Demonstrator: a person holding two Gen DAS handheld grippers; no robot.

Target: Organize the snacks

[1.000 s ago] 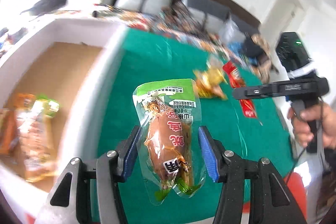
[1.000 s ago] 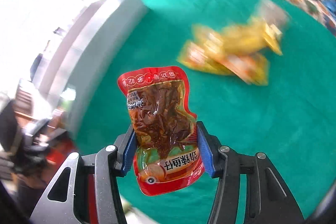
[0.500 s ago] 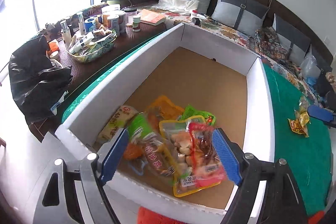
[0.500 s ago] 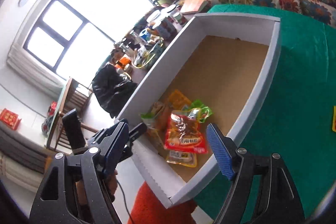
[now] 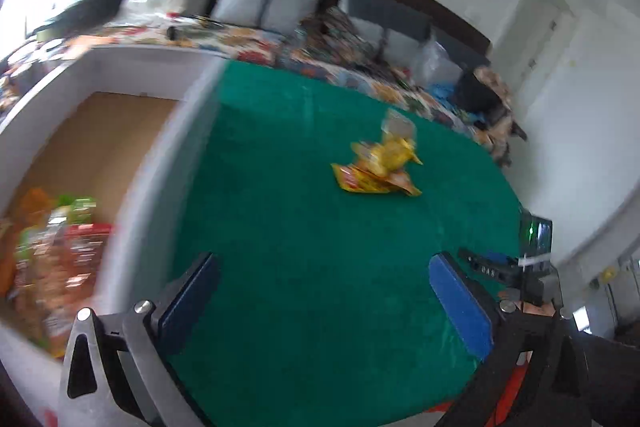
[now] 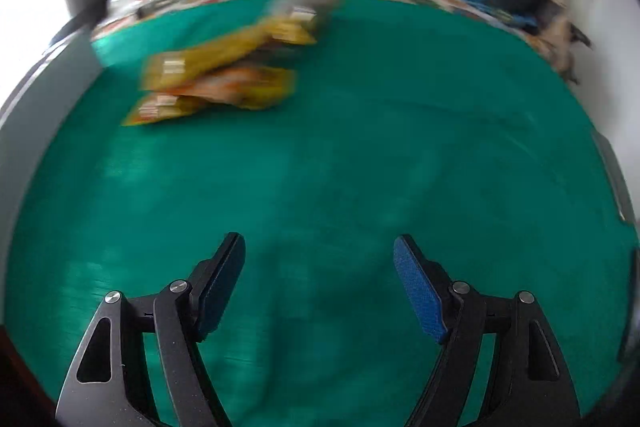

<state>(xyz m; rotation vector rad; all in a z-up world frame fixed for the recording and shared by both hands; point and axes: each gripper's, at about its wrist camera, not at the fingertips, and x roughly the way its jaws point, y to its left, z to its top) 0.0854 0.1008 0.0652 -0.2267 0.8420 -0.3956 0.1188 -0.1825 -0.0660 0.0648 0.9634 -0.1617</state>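
Observation:
A small heap of yellow snack packets [image 5: 378, 169] lies on the green tabletop [image 5: 304, 267], blurred in the right wrist view as yellow snack packets [image 6: 224, 75]. At the left stands a white box [image 5: 160, 163] with a cardboard floor; several snack packets [image 5: 52, 251] lie in its near corner. My left gripper [image 5: 322, 263] hangs over the green cloth beside the box, its jaws opening wide with nothing between them. My right gripper [image 6: 318, 249] is open and empty above the cloth, short of the yellow heap. The right hand-held gripper [image 5: 516, 271] also shows at the left view's right edge.
A sofa with grey cushions [image 5: 264, 3] and a patterned cover runs along the far side of the table. Bags and clutter [image 5: 480, 95] sit at the far right corner. A white wall with a door [image 5: 536, 27] lies behind.
Both grippers carried their packets over the white box, let them go there and opened. Both have since swung back over the green cloth, facing the yellow heap, empty.

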